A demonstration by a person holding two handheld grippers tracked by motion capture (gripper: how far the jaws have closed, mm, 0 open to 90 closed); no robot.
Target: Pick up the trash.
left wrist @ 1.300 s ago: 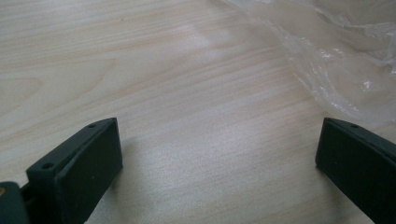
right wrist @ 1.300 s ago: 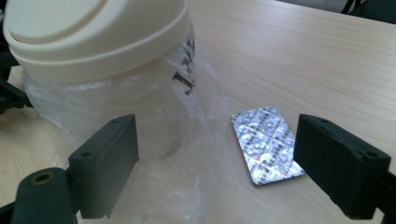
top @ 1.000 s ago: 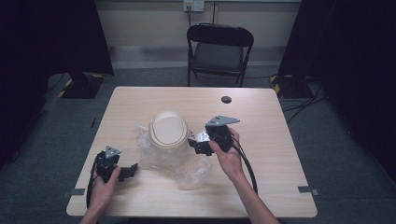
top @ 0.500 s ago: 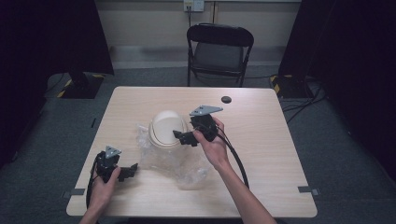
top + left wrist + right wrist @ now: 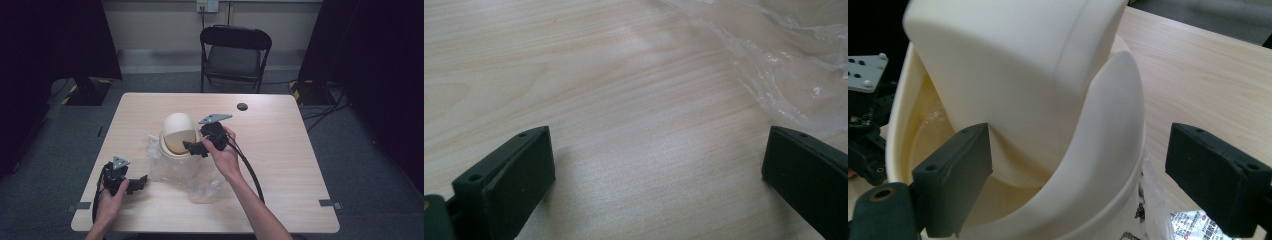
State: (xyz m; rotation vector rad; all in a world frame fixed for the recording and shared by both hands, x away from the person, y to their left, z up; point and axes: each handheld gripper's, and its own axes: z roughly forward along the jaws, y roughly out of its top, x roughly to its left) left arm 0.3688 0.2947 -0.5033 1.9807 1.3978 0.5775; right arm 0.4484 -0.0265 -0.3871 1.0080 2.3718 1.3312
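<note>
A cream bin (image 5: pixel 177 131) with a swing lid stands mid-table on a crumpled clear plastic bag (image 5: pixel 197 180). Its lid (image 5: pixel 1013 65) is tilted, and the inside shows below it. My right gripper (image 5: pixel 193 148) is at the bin's near right rim. Its jaws have just been opening. In the right gripper view they (image 5: pixel 1083 175) stand wide, one inside the opening and one outside the curved collar, and neither pad presses on it. My left gripper (image 5: pixel 134 184) rests open on the wood at the front left, with bare table between its jaws (image 5: pixel 659 175) and the bag's edge (image 5: pixel 794 65) beside it.
The pale wooden table (image 5: pixel 280 150) has a small black round thing (image 5: pixel 242 106) near its far edge. A black folding chair (image 5: pixel 235 50) stands behind it. A printed wrapper (image 5: pixel 1183 220) lies under the plastic beside the bin.
My right hand has moved left across the table up to the bin's rim, and the bin's lid now stands tilted open. The left hand has stayed put.
</note>
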